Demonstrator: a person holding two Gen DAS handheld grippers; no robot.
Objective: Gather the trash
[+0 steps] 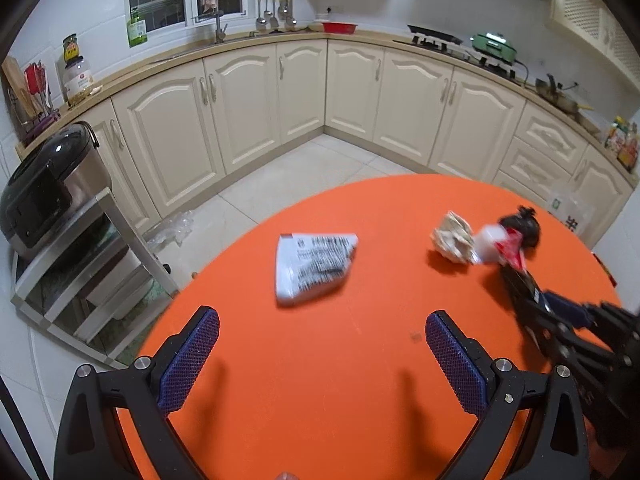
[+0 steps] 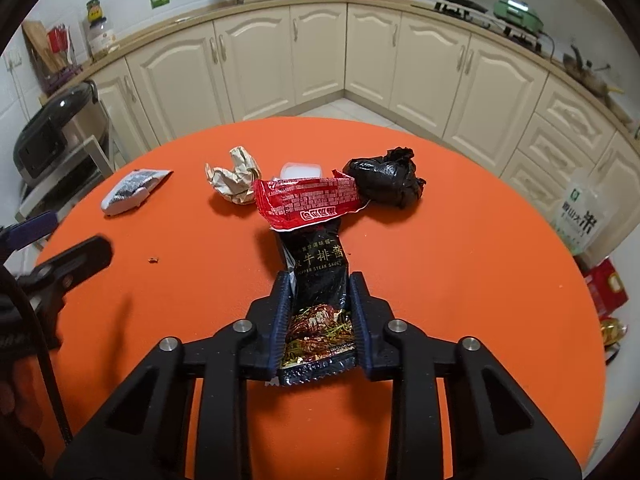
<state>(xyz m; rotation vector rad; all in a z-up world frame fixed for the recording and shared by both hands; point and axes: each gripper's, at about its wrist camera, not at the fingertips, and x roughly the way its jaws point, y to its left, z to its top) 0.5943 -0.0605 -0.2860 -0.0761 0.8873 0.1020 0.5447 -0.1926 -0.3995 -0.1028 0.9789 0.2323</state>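
Two grippers are working over the orange table (image 2: 460, 280): the right gripper (image 2: 320, 312) is clamping a black sauce packet (image 2: 320, 280) near the front edge, while the left gripper (image 1: 322, 360), jaws apart and empty, is hovering short of the white wrapper (image 1: 312, 266). The red wrapper (image 2: 308, 200) is overlapping the packet's far end, so lifting is likely dragging it along or flicking it off.
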